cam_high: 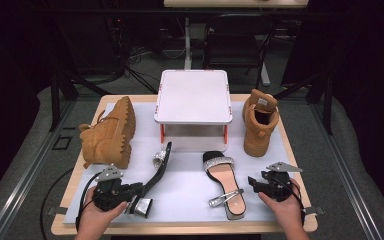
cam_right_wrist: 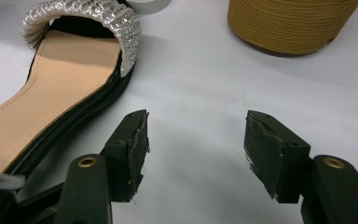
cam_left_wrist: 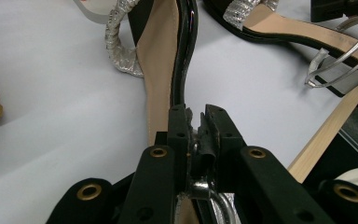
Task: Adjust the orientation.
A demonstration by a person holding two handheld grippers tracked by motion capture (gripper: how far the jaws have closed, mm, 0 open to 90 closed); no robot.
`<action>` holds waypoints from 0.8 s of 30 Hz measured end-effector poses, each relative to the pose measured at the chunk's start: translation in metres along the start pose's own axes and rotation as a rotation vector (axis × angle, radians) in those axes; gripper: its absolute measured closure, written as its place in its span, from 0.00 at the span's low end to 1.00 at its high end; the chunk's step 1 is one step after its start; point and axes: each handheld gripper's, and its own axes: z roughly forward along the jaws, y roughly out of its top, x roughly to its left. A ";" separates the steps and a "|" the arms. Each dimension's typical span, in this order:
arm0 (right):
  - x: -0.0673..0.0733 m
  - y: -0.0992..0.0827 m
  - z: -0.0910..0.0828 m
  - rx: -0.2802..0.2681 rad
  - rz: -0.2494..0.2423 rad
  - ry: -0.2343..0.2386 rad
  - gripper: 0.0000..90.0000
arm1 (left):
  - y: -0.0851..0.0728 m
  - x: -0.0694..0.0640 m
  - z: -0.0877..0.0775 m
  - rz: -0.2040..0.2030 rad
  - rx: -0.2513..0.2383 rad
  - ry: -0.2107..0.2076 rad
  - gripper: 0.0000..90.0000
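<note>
A black heeled sandal (cam_high: 159, 167) with a silver toe strap lies on its side on the white mat. My left gripper (cam_high: 136, 191) is shut on it near the heel. In the left gripper view the two jaws pinch the thin black sole (cam_left_wrist: 182, 56) just above the silver buckle, and my left gripper (cam_left_wrist: 196, 122) has almost no gap. The matching sandal (cam_high: 224, 181) lies flat, sole down, to the right. My right gripper (cam_high: 254, 183) stands open beside its heel end, touching nothing. In the right gripper view that sandal (cam_right_wrist: 60, 79) is left of my right gripper (cam_right_wrist: 196, 140).
A white low stand (cam_high: 194, 97) with red legs sits at the middle back. One tan boot (cam_high: 107, 135) lies on its side at the left, and another (cam_high: 260, 125) stands upright at the right. The wooden table edge (cam_high: 180, 230) runs close under both hands.
</note>
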 end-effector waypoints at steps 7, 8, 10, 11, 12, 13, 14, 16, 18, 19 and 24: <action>-0.001 0.000 0.001 0.002 0.007 0.003 0.44 | 0.004 -0.003 0.003 -0.009 -0.001 -0.031 0.90; -0.001 0.000 0.001 0.002 0.008 0.004 0.44 | 0.005 -0.004 0.004 -0.006 0.000 -0.037 0.90; -0.001 0.000 0.001 0.005 0.009 0.004 0.44 | 0.007 -0.005 0.005 -0.004 0.002 -0.051 0.90; -0.001 0.000 0.001 0.006 0.010 0.004 0.44 | 0.007 -0.006 0.006 -0.001 0.002 -0.055 0.90; -0.001 0.000 0.001 0.005 0.009 0.004 0.44 | 0.008 -0.006 0.007 -0.002 0.002 -0.060 0.90; -0.001 0.000 0.001 0.004 0.010 0.004 0.44 | 0.008 -0.007 0.008 -0.003 0.001 -0.065 0.90; -0.001 0.000 0.001 0.004 0.011 0.004 0.44 | 0.009 -0.007 0.008 -0.002 0.001 -0.068 0.90; -0.001 0.000 0.001 0.005 0.010 0.005 0.44 | 0.010 -0.009 0.011 -0.007 -0.001 -0.088 0.90; -0.001 0.000 0.001 0.006 0.011 0.004 0.44 | 0.011 -0.011 0.014 -0.006 0.000 -0.103 0.91; -0.001 0.000 0.001 0.006 0.011 0.004 0.44 | 0.011 -0.012 0.017 -0.006 0.001 -0.114 0.91; -0.001 0.000 0.001 0.002 0.009 0.003 0.44 | 0.015 -0.022 0.029 0.009 0.024 -0.143 0.91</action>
